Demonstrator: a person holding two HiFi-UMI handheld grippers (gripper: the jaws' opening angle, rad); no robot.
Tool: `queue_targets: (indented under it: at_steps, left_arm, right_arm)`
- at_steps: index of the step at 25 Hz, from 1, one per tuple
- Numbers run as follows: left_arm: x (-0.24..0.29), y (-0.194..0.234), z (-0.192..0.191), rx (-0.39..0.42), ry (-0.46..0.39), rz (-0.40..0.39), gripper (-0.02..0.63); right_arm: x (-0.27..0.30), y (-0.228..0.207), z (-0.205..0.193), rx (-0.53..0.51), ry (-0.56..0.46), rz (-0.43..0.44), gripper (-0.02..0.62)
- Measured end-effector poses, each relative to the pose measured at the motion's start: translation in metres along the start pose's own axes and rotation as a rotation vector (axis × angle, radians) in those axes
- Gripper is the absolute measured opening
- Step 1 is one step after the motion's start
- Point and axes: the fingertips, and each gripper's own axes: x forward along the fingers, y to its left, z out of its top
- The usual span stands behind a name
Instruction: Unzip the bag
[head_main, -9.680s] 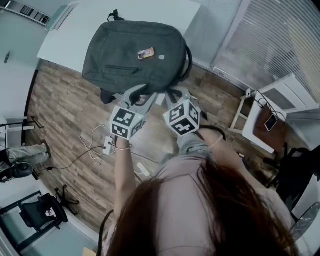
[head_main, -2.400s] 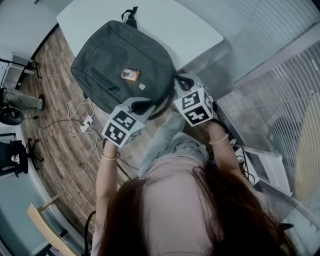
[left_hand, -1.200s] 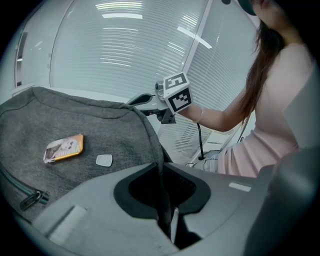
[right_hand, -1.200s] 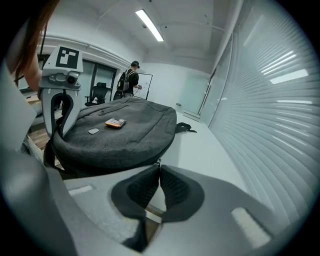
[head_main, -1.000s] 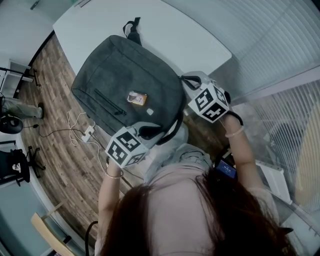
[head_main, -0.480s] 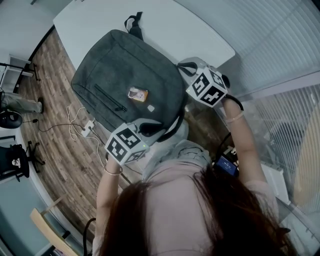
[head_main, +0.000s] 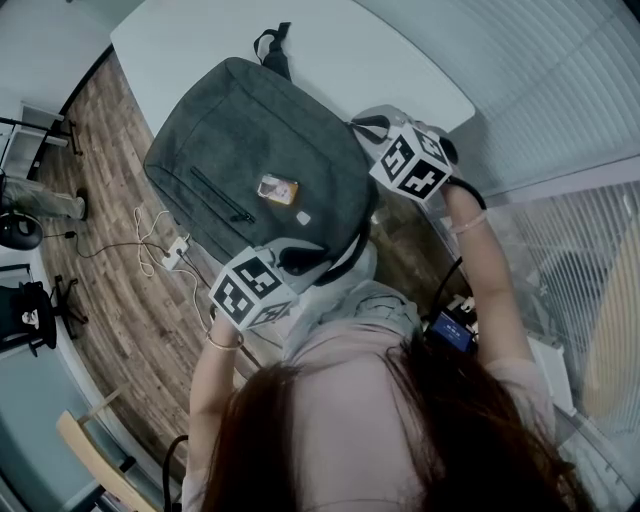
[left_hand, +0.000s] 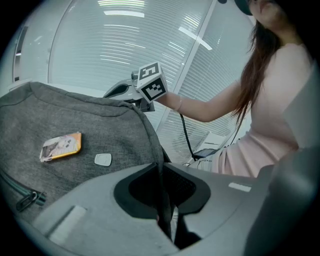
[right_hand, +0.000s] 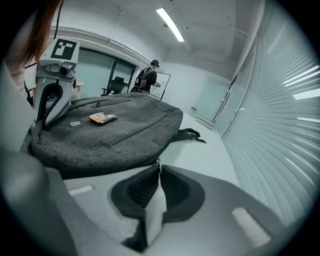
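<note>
Head view from above: a grey backpack (head_main: 250, 150) lies flat on a white tabletop (head_main: 400, 70), its carry loop (head_main: 272, 45) at the far end. A small orange card (head_main: 277, 188) rests on its front panel, beside a slanted pocket zipper (head_main: 220, 195). The left gripper (head_main: 300, 257) is at the backpack's near edge – in the left gripper view its jaws are closed on a thin dark strap (head_main: 348, 258) running off that edge. The right gripper (head_main: 362, 125) is at the backpack's right side. In the right gripper view its jaws are pressed together, pinching a tiny pale zipper pull (right_hand: 157, 162) at the side seam. Cables (head_main: 165, 250) trail over the wooden floor (head_main: 110, 200) to the left.
</note>
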Motion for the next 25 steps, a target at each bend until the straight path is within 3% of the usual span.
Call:
queue_targets:
  at_steps: [25]
  left_arm:
    - [0.002,0.004,0.003,0.008,-0.009,-0.015,0.043]
  right_arm:
    - [0.033,-0.022,0.012,-0.119,0.011,0.024,0.023]
